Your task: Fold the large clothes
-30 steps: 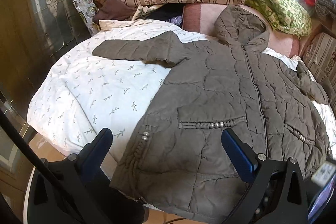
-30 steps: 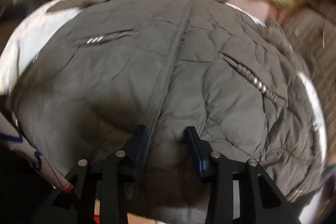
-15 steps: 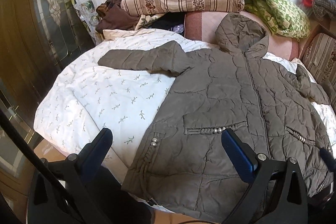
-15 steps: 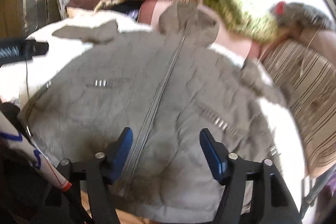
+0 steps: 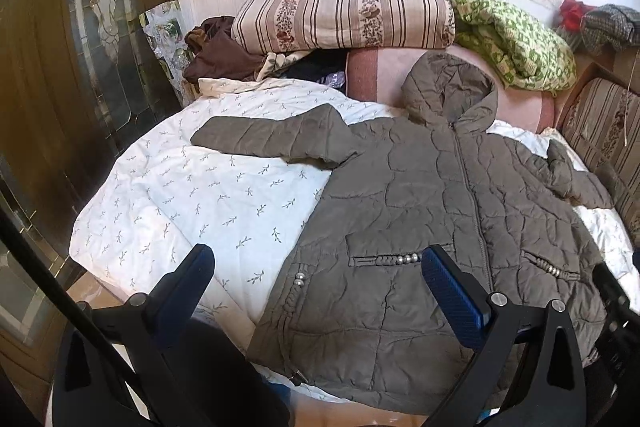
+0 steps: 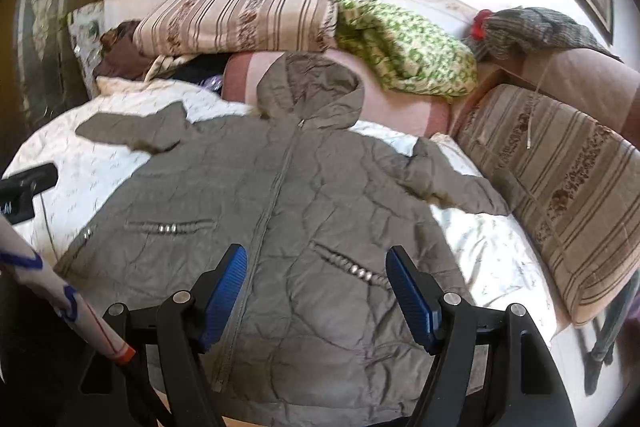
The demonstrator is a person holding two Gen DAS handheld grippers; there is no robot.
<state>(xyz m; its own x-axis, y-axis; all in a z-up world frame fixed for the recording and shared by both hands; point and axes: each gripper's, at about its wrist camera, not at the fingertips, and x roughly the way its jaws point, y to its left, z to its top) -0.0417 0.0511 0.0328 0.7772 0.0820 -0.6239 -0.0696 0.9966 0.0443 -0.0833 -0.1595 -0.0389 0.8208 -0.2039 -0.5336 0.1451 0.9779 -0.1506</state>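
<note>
I see open white bedsheet (image 5: 208,203) left of the jacket (image 5: 420,211), room to pass there. Ahead, a striped pillow (image 5: 344,13) and green blanket (image 5: 512,43) block the bed's far end. A striped cushion (image 6: 560,187) walls the right; a wooden door (image 5: 60,67) hems the left.

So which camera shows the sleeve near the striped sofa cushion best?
The right wrist view: that sleeve lies whole on the white sheet, from shoulder to cuff. In the left wrist view it sits squeezed at the right edge, shortened by the lens.
</note>
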